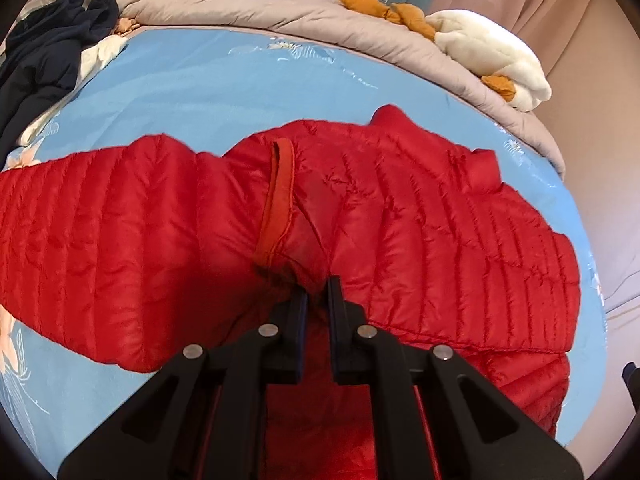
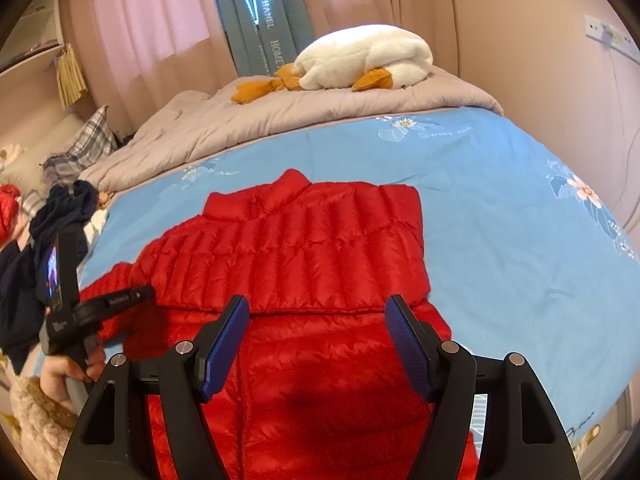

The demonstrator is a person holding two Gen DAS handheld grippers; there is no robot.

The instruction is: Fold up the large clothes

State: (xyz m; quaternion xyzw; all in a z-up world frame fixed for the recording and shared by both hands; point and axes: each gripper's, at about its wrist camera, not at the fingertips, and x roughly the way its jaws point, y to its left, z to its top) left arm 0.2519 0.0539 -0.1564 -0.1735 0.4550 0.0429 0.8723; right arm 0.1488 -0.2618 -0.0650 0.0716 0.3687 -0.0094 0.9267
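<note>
A red quilted down jacket (image 2: 304,248) lies spread on a bed covered with a light blue sheet printed with flowers (image 2: 500,208). In the right wrist view it fills the lower centre of the frame, its stand-up collar toward the top and one sleeve folded across the body.

In the left wrist view the left tongs (image 1: 318,292) sit at lower centre, jaws nearly together and pinching a bunched bit of the jacket's red fabric just below a narrow red trimmed edge (image 1: 276,200). The rest of the jacket stretches across the middle of that frame from left edge to right.

The right tongs (image 2: 316,336) stand wide apart at the bottom of their view, blue ribbed pads (image 2: 226,344) facing each other above the jacket's lower body; nothing is gripped between them.

At the left edge of the right wrist view, a hand (image 2: 64,376) grips the handle of the other tool.

A crumpled grey quilt (image 2: 240,120) lies across the upper part of the bed, with a white plush duck with orange feet (image 2: 360,60) on top. A heap of dark navy clothes (image 1: 44,60) sits in the upper left of the left wrist view.
</note>
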